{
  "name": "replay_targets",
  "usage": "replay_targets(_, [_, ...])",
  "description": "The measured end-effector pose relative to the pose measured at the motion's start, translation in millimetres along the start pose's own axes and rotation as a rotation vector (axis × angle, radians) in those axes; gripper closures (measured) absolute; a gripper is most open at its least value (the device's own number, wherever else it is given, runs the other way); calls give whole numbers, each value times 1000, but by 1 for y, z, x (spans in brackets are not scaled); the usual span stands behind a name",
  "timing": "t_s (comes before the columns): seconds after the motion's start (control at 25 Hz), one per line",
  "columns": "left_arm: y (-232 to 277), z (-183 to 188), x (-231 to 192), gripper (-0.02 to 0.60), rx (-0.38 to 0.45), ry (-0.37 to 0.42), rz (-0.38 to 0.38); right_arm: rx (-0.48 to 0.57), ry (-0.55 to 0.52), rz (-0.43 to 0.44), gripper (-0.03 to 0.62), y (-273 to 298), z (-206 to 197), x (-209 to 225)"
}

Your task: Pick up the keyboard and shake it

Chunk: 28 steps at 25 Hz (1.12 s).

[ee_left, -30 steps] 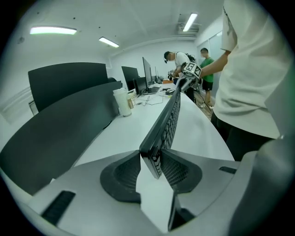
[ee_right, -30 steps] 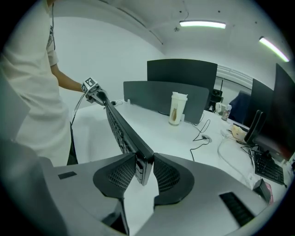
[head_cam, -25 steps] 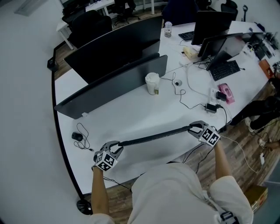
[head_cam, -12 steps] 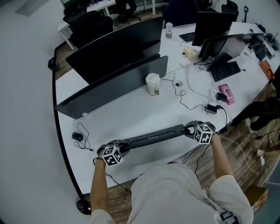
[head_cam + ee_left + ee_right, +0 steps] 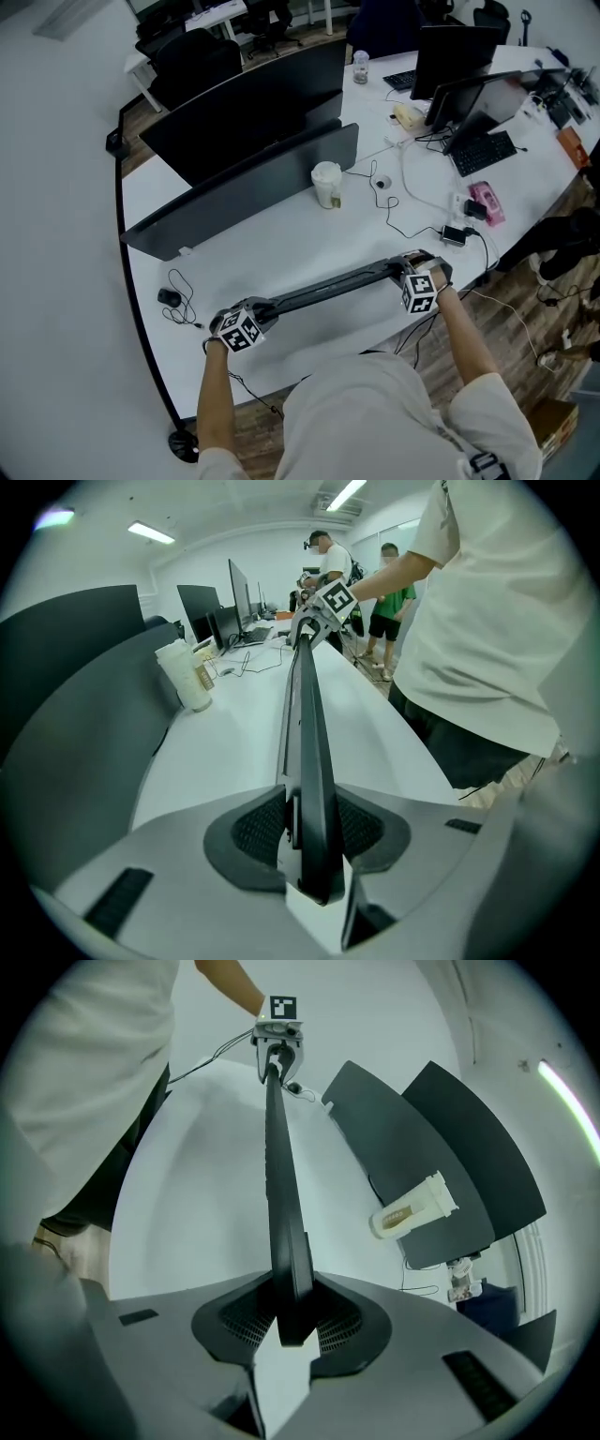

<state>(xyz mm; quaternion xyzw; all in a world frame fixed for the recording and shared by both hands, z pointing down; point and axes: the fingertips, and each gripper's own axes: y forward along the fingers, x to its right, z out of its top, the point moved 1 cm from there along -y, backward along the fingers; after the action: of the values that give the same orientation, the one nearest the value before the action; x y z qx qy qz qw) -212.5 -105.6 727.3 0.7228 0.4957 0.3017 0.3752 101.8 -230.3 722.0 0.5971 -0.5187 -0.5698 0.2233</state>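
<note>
A long black keyboard (image 5: 323, 289) hangs in the air over the white table (image 5: 281, 244), turned on edge. My left gripper (image 5: 255, 309) is shut on its left end, and my right gripper (image 5: 405, 272) pinches its right end, jaws closing tighter. In the left gripper view the keyboard (image 5: 305, 724) runs straight away from the left gripper (image 5: 314, 836), both pads pressed on it, to the right gripper (image 5: 305, 635) far off. From the right gripper view, the keyboard (image 5: 278, 1176) sits clamped in the right gripper (image 5: 292, 1312), with the left gripper (image 5: 275, 1054) at the far end.
Two dark curved monitors (image 5: 253, 150) stand behind the keyboard, a white cup (image 5: 326, 180) beside them. A mouse (image 5: 169, 297) with its cable lies at the left. Cables, a pink item (image 5: 486, 200) and another keyboard (image 5: 481, 148) lie at the right. People (image 5: 380, 592) stand beyond the table.
The keyboard has shifted in the air with both grippers still on its ends. The right gripper moved left and slightly up; the left gripper shifted a little right.
</note>
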Motion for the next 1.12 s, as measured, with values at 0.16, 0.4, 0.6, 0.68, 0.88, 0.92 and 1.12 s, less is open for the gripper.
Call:
replay_targets(0.16, [-1,2,-16,451,-58,74,114,-14,-38,-75,477,-6,0,20])
replay_targets(0.4, [-28,32,-68,466,-122,211,480,-63,-157,-312,477,-56,11,97])
replay_targets(0.6, [-84,74,-115,466,-124,238,794,-113,-266,-578,476,-125,36,173])
replay_targets(0.68, [-103,87,-125,466,-116,233,874,-122,-298,-647,474,-149,47,196])
replay_targets(0.88, [-127,99,-127,468,-79,159,1010,-141,-438,-764,473,-193,77,235])
replay_targets(0.92, [-131,100,-124,466,-63,128,1031,-140,-466,-785,473,-201,84,240])
replay_targets(1.12, [-140,102,-109,466,-38,8,1104,-156,-541,-822,468,-225,111,248])
